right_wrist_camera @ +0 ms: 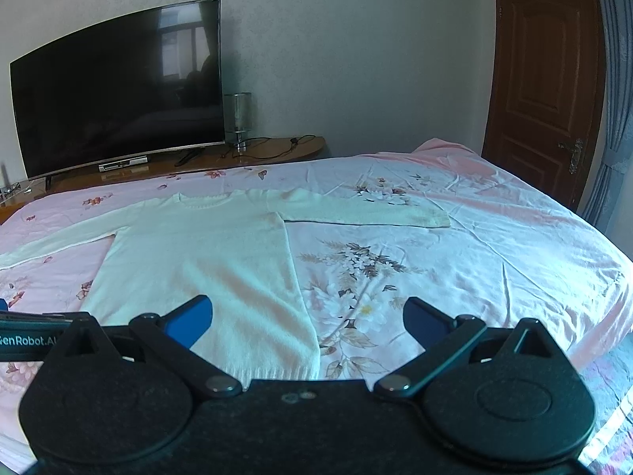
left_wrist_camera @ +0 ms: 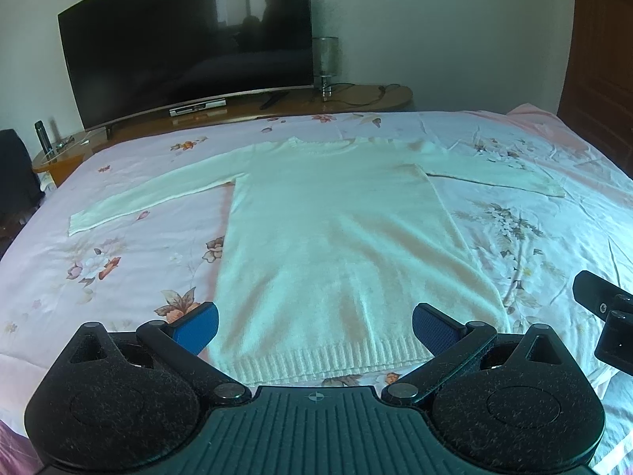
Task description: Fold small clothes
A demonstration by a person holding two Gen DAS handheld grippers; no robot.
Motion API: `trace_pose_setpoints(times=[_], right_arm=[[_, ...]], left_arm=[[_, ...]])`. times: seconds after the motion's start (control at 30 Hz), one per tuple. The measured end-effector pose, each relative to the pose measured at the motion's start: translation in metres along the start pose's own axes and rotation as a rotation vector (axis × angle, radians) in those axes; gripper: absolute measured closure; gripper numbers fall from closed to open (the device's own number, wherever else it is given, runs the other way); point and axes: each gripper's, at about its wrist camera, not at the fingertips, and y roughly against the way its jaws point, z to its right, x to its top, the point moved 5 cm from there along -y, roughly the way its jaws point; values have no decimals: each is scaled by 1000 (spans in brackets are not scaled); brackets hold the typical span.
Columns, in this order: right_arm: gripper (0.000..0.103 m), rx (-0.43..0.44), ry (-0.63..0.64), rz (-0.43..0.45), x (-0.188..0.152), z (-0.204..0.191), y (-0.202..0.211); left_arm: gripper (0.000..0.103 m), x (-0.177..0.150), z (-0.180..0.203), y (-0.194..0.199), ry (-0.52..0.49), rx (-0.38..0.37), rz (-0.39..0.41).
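Observation:
A white knit sweater [left_wrist_camera: 336, 229] lies flat on the bed, hem towards me, collar far, both sleeves spread out to the sides. It also shows in the right wrist view [right_wrist_camera: 198, 261]. My left gripper [left_wrist_camera: 315, 326] is open and empty, hovering over the ribbed hem [left_wrist_camera: 316, 360]. My right gripper [right_wrist_camera: 307, 320] is open and empty, above the sweater's near right corner. The right gripper's body shows at the right edge of the left wrist view [left_wrist_camera: 605, 308], and the left gripper's body at the left edge of the right wrist view [right_wrist_camera: 27, 336].
The bed has a pink floral sheet [right_wrist_camera: 455, 261]. Beyond its far edge stands a wooden TV bench [left_wrist_camera: 356, 99] with a large dark TV [left_wrist_camera: 190, 43] and a small lamp [left_wrist_camera: 325, 63]. A brown door [right_wrist_camera: 546, 87] is at the right.

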Motion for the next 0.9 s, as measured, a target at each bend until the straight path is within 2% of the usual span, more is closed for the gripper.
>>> trace_pose_setpoints(times=[0.9], right_arm=[[0,2,4,-3,2,-7,-21]], left_arm=[[0,7,-19,-17,0,31,-11]])
